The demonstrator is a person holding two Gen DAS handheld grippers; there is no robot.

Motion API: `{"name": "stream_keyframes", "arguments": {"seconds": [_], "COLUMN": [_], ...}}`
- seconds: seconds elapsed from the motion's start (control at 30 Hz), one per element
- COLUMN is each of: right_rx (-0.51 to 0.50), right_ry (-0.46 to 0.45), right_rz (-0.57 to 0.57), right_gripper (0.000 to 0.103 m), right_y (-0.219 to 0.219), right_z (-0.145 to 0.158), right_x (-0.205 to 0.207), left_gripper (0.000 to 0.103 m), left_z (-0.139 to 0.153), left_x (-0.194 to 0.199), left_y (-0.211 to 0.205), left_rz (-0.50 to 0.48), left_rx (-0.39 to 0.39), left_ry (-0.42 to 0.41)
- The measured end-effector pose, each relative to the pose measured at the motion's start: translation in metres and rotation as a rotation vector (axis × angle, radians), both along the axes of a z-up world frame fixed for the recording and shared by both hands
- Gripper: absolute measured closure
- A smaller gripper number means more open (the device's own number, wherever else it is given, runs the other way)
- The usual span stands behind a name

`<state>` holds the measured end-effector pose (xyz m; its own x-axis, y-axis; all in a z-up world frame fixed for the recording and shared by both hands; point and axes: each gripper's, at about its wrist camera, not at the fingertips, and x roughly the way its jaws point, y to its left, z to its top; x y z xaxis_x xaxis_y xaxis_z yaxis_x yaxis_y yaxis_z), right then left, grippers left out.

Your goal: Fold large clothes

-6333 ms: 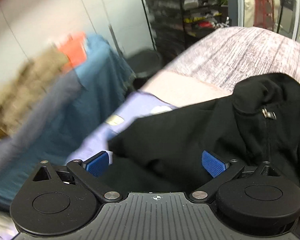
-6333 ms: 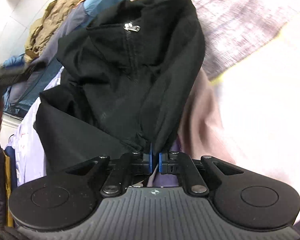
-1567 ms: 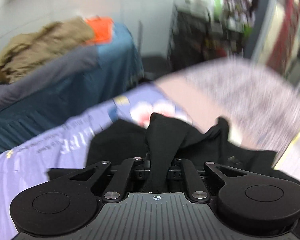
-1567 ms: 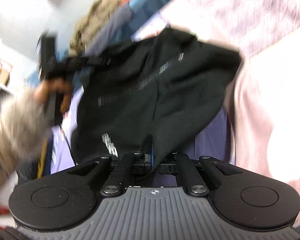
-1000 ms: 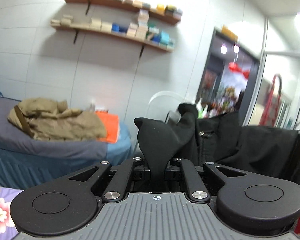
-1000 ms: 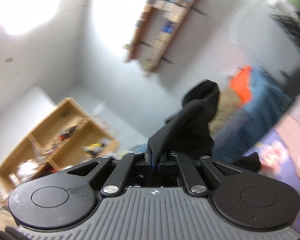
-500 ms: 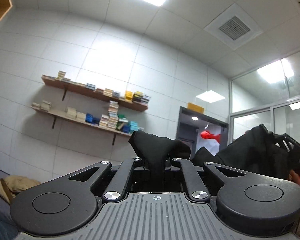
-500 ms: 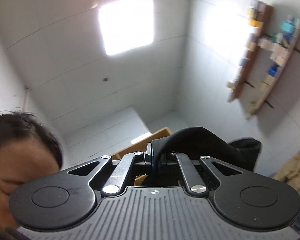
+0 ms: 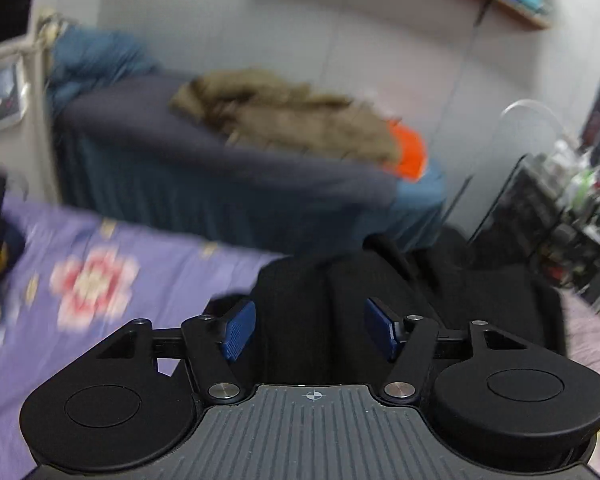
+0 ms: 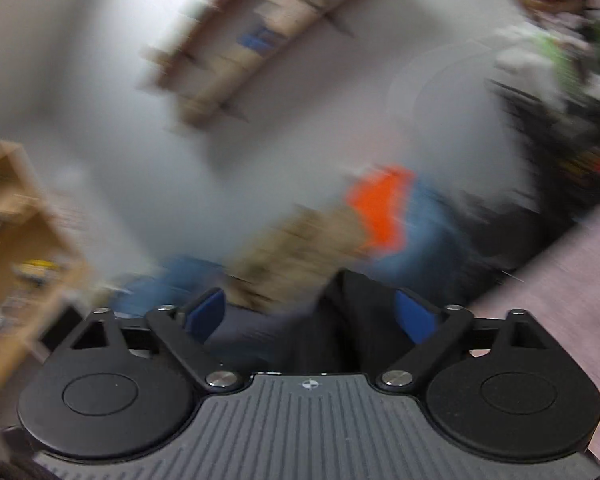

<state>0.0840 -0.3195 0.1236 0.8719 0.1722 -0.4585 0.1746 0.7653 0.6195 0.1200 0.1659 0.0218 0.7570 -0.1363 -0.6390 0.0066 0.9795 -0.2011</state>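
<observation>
with both sets of jaws spread wide and holding nothing, i see the black garment [image 9: 332, 300] directly ahead of my left gripper [image 9: 310, 326], running away from it over the purple floral bedspread [image 9: 80, 280]; my right gripper [image 10: 310, 316] shows only a black fold [image 10: 352, 312], too blurred to judge.

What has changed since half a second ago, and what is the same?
Both grippers, left and right, have opened and let go of the black garment, and both have swung down from ceiling and wall toward the bed. The garment still lies between the open fingers of each.
</observation>
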Motion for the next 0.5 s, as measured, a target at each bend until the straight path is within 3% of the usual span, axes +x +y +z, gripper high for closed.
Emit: {"name": "stream_keyframes", "arguments": {"seconds": [0.07,0.17,0.27,0.37,0.5], "right_rx": [0.022,0.008,-0.12,-0.282,-0.391], "right_ry": [0.127,0.275,0.431,0.524,0.541], "right_rz": [-0.014,-0.028,0.014,0.009,-0.018], "right_gripper": [0.019,0.016,0.016,0.016,0.012], "right_y": [0.003,0.01,0.018,0.02,0.02], "right_z": [-0.058,-0.119,-0.163,-0.18,-0.179], "right_x": [-0.016,-0.06,-0.108,-0.151,-0.19], "left_gripper": [0.0,0.0,0.0,0.0,0.0], "left_z": [-0.032,-0.067,-0.088,-0.097,-0.099], "left_x": [-0.014,-0.046,-0.082,-0.11,-0.123], "left_y": [0.016,0.049,0.091,0.12,0.127], "left_rz": [0.043,0.097,0.184,0.253,0.249], "left_rx": [0.066,0.115,0.114,0.125,0.14], "left_ry": [0.099,0.211,0.312,0.367,0.391]}}
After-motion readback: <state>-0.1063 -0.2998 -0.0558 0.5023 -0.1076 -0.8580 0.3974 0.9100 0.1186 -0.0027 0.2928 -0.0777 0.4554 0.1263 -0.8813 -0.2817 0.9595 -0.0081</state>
